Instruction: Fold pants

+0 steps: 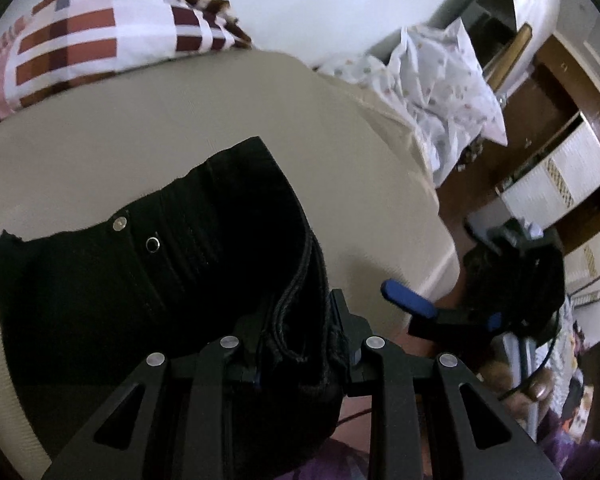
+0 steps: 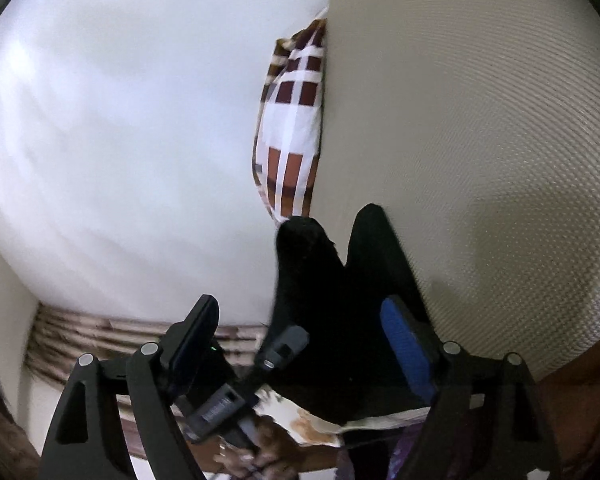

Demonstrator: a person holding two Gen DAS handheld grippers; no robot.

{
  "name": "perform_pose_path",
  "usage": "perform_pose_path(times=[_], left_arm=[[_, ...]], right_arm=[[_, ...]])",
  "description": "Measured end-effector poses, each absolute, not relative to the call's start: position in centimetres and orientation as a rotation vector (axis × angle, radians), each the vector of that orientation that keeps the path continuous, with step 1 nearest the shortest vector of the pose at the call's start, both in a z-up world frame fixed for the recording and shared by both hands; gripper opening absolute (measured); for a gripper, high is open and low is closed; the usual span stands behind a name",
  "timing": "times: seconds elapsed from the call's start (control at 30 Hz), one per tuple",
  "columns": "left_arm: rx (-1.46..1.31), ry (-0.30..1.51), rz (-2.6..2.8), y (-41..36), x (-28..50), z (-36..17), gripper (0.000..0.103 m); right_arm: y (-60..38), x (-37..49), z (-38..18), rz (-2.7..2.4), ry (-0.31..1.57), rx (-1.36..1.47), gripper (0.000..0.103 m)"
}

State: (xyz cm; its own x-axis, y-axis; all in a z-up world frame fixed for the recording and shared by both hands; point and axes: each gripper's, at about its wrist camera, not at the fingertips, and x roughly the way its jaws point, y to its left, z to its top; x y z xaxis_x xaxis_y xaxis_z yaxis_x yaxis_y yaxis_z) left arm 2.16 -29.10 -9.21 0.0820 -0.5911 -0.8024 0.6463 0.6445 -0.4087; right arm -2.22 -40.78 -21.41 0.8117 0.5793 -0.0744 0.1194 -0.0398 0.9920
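The left gripper [image 1: 298, 344], at six o'clock in the left wrist view, has its black jaws drawn narrow and clamped on a bunched, thick-seamed edge of the black pants with metal snap buttons [image 1: 152, 280]. The garment spreads from the jaws toward nine o'clock across the beige textured mattress [image 1: 228, 112], waistband snaps facing up. A brown-and-white checked pillow [image 1: 100, 36] lies at eleven o'clock, a crumpled white floral-print sheet [image 1: 448, 92] at two o'clock. The right gripper [image 2: 300, 328] stands wide apart, one blue-padded finger [image 2: 406, 344] at five o'clock and the other dark finger at seven o'clock, gripping nothing. Between and beyond those fingers, dark folds of the pants rise toward the centre of the right wrist view; whether the blue pad touches the cloth cannot be told.
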Motion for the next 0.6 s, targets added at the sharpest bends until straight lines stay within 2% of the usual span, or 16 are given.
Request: perform_pose_path(times=[0.3, 0.43, 0.53, 0.6], left_arm=[[0.148, 1.225, -0.912, -30.7, 1.8, -11.0, 0.028], [0.125, 1.277, -0.955, -31.4, 1.7, -11.4, 0.047], [0.097, 1.278, -0.988, -31.2, 1.6, -10.7, 0.052], [0.023, 1.269, -1.040, -30.3, 1.9, -9.4, 0.052]], right_arm=[[-40.9, -2.2, -22.9, 0.378, 0.583, 1.641, 0.084], [-41.2, -2.4, -23.3, 0.363, 0.582, 1.651, 0.084], [-41.4, -2.5, -23.6, 0.351, 0.583, 1.661, 0.085], [-41.6, -2.8, -23.6, 0.343, 0.576, 1.664, 0.085]])
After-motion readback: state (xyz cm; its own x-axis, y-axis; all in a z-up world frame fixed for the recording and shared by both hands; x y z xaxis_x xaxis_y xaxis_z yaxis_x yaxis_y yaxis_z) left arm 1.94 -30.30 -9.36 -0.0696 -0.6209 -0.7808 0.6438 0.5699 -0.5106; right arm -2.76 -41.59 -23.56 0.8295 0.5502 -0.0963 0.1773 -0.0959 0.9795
